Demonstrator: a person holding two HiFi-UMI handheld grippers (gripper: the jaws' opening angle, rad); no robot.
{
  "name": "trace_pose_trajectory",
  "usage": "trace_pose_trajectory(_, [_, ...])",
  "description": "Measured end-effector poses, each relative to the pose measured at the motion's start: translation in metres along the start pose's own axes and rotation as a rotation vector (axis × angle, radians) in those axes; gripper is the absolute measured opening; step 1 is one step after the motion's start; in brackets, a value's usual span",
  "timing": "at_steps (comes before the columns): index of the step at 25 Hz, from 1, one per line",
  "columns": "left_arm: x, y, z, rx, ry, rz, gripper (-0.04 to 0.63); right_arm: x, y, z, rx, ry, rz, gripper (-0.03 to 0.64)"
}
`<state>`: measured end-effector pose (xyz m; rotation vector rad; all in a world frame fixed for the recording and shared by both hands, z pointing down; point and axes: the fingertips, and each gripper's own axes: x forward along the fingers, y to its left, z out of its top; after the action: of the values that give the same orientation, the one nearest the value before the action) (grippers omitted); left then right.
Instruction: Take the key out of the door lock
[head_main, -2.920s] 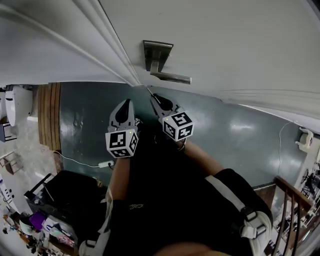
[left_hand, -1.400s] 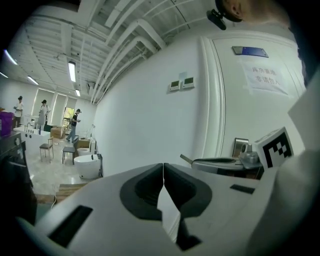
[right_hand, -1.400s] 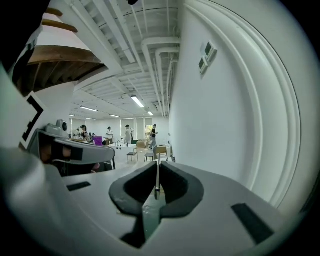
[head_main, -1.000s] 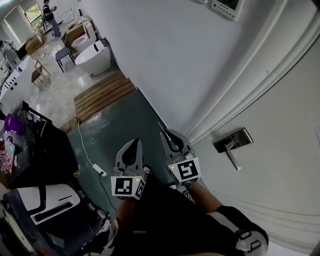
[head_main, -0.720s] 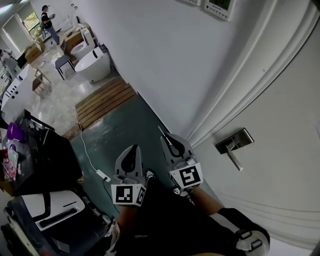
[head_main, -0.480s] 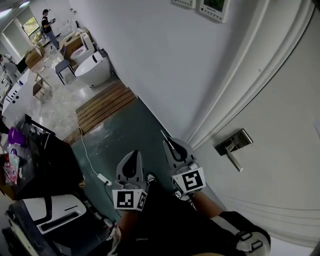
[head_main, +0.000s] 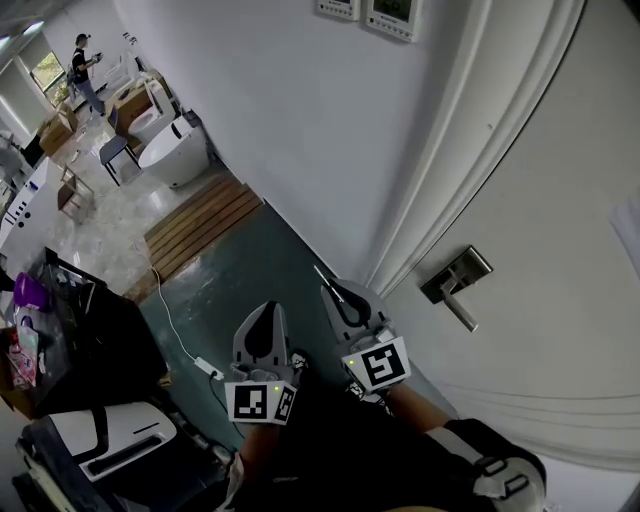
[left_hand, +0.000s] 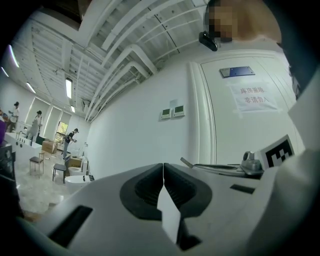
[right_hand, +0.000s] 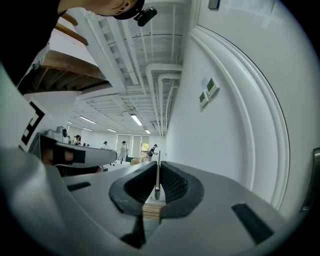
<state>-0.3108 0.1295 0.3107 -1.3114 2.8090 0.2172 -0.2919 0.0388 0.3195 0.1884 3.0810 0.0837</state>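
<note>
My right gripper (head_main: 334, 291) is shut on a thin metal key (head_main: 322, 275), whose blade sticks out past the jaw tips. The right gripper view shows that key (right_hand: 157, 176) clamped edge-on between the dark pads, my right gripper (right_hand: 157, 168) pointing along the wall. The door handle (head_main: 455, 289) and its plate sit on the white door (head_main: 560, 300), to the right of the gripper and apart from it. My left gripper (head_main: 262, 322) hangs beside the right one, its jaws (left_hand: 163, 170) shut on nothing. The left gripper view catches the key (left_hand: 186, 162) at its right.
Two wall panels (head_main: 367, 12) hang left of the door frame (head_main: 450, 170). Wooden decking (head_main: 200, 222), a white bathtub (head_main: 172, 148) and a person (head_main: 80, 58) lie farther back. A black cart (head_main: 85, 335) and a white cable with a power strip (head_main: 205, 367) are at the left.
The view has swung from the door to the room on its left. Both grippers have risen slightly together. The right one keeps the key, now away from the handle.
</note>
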Motion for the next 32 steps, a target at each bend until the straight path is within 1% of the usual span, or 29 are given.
trace_pose_trajectory(7, [0.006, -0.006, 0.003, 0.019, 0.004, -0.024, 0.024, -0.012, -0.011, 0.016, -0.028, -0.028, -0.045, 0.031])
trace_pose_trajectory(11, [0.009, -0.008, 0.001, 0.021, 0.011, -0.036, 0.025, -0.02, -0.014, 0.02, -0.044, -0.04, -0.056, 0.031])
trace_pose_trajectory(14, [0.009, -0.012, -0.003, 0.009, 0.024, -0.046, 0.024, -0.029, -0.017, 0.018, -0.047, -0.028, -0.074, 0.03])
trace_pose_trajectory(18, [0.008, -0.027, -0.003, 0.019, 0.025, -0.075, 0.025, -0.038, -0.028, 0.014, -0.022, -0.022, -0.114, 0.031])
trace_pose_trajectory(22, [0.007, -0.034, -0.008, 0.007, 0.028, -0.08, 0.024, -0.045, -0.031, 0.011, -0.039, -0.027, -0.117, 0.031])
trace_pose_trajectory(27, [0.005, -0.043, -0.01, 0.001, 0.021, -0.09, 0.025, -0.056, -0.033, 0.011, -0.035, -0.028, -0.134, 0.031])
trace_pose_trajectory(29, [0.005, -0.047, -0.011, -0.002, 0.017, -0.089, 0.023, -0.061, -0.037, 0.01, -0.028, -0.013, -0.144, 0.031])
trace_pose_trajectory(32, [0.004, -0.052, -0.017, -0.01, 0.027, -0.084, 0.023, -0.07, -0.041, 0.003, -0.002, 0.037, -0.163, 0.031])
